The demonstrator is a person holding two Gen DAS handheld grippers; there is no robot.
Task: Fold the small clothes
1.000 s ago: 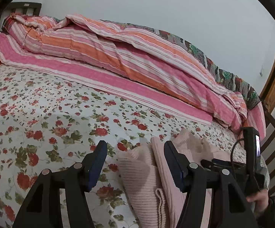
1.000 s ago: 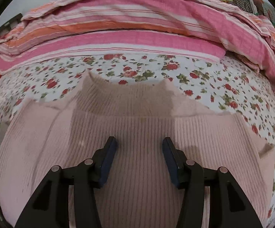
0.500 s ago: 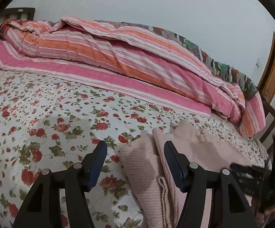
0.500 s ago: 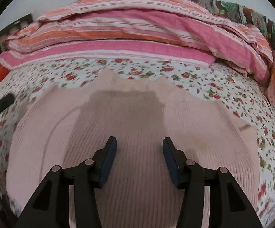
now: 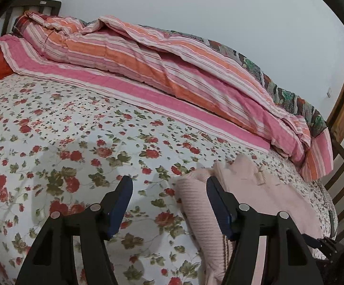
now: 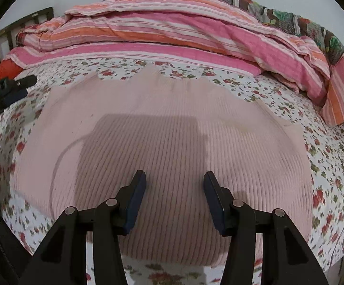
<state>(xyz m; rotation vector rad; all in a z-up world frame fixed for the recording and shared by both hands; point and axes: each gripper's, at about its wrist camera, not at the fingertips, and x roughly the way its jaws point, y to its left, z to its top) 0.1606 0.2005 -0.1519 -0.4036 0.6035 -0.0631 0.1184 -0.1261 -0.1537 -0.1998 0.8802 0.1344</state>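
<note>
Floral bedsheet (image 5: pixel 77 128) covers the bed, striped quilt (image 5: pixel 148 54) heaped along the far side. Pink ribbed sweater (image 6: pixel 172 128) lies flat on sheet. Right gripper (image 6: pixel 174 185) above it, jaws apart, empty. Left gripper (image 5: pixel 169 192) at sweater's edge, jaws opening, nothing between.

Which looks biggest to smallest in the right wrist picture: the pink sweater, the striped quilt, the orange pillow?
1. Sweater, though it lies nearest the camera, so that may flatter it.
2. Quilt.
3. Pillow, only a corner showing.
</note>
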